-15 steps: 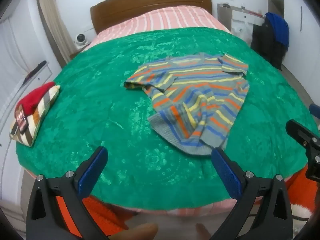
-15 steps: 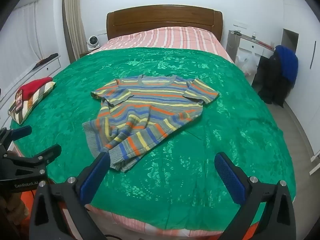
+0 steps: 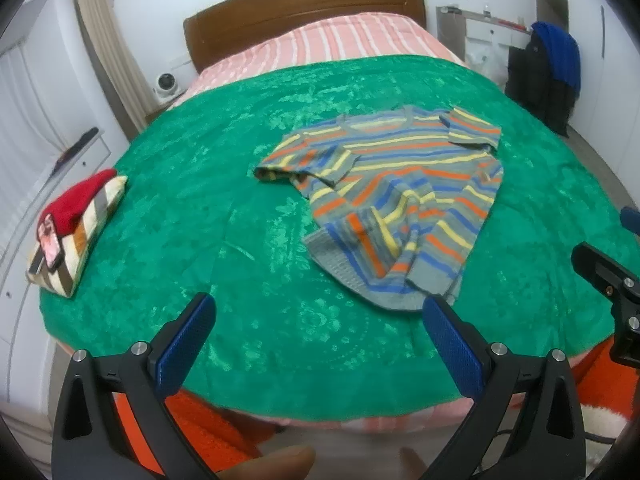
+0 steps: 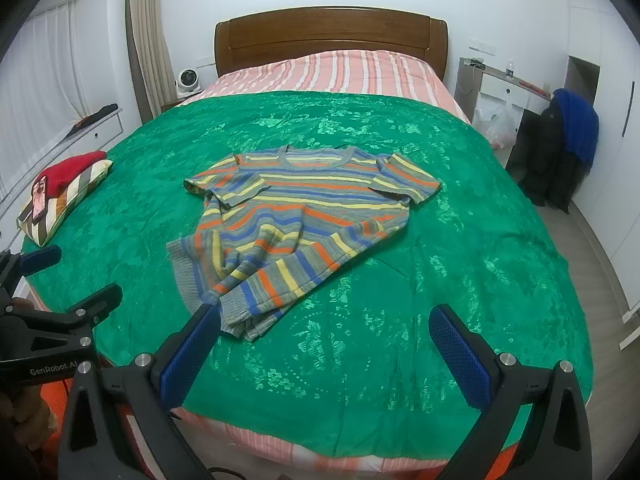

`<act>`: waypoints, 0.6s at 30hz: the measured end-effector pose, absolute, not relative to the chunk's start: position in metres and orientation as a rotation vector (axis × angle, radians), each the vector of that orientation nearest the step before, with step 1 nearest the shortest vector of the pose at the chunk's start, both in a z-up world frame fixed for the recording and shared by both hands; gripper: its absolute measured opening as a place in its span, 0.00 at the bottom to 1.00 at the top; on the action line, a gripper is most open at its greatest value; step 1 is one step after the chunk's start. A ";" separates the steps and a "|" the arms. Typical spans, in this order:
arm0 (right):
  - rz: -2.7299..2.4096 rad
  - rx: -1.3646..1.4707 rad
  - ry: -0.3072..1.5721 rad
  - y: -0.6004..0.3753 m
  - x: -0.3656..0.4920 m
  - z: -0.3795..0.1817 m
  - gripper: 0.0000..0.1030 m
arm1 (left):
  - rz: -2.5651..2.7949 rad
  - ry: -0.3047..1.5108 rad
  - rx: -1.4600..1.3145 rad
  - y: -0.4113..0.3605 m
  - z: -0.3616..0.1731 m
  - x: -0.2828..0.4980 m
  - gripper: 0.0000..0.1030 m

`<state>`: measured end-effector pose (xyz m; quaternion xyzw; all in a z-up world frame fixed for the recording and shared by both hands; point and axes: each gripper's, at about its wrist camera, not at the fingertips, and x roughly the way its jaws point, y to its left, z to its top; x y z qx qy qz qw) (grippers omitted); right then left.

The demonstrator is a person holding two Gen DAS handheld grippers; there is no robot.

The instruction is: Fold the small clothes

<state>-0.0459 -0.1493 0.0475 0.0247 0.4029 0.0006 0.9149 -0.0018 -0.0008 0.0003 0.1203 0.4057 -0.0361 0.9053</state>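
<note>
At nine o'clock one striped cushion [image 4: 66,200] sat by the bed's edge. One striped knit sweater [image 4: 296,224] lay rumpled mid-bed on the glossy green bedspread [image 4: 460,240], with bare cover around it. The left claw [image 3: 320,344] and right claw [image 4: 324,356] gaped empty, short of its hem.

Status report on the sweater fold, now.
Left gripper open, empty. Right gripper open, empty. Striped sweater rumpled on green blanket, unfolded, hem bunched at near edge. Nothing blocking; cushion far off to the side.
</note>
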 end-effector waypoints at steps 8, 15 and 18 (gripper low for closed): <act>0.002 0.051 0.833 -0.149 -0.046 0.049 1.00 | -0.078 0.849 0.242 0.000 0.002 0.000 1.00; 0.002 0.050 0.835 -0.149 -0.046 0.051 1.00 | -0.080 0.857 0.253 -0.002 0.001 -0.001 1.00; 0.003 0.052 0.835 -0.149 -0.046 0.050 1.00 | -0.082 0.851 0.248 -0.002 0.000 -0.001 1.00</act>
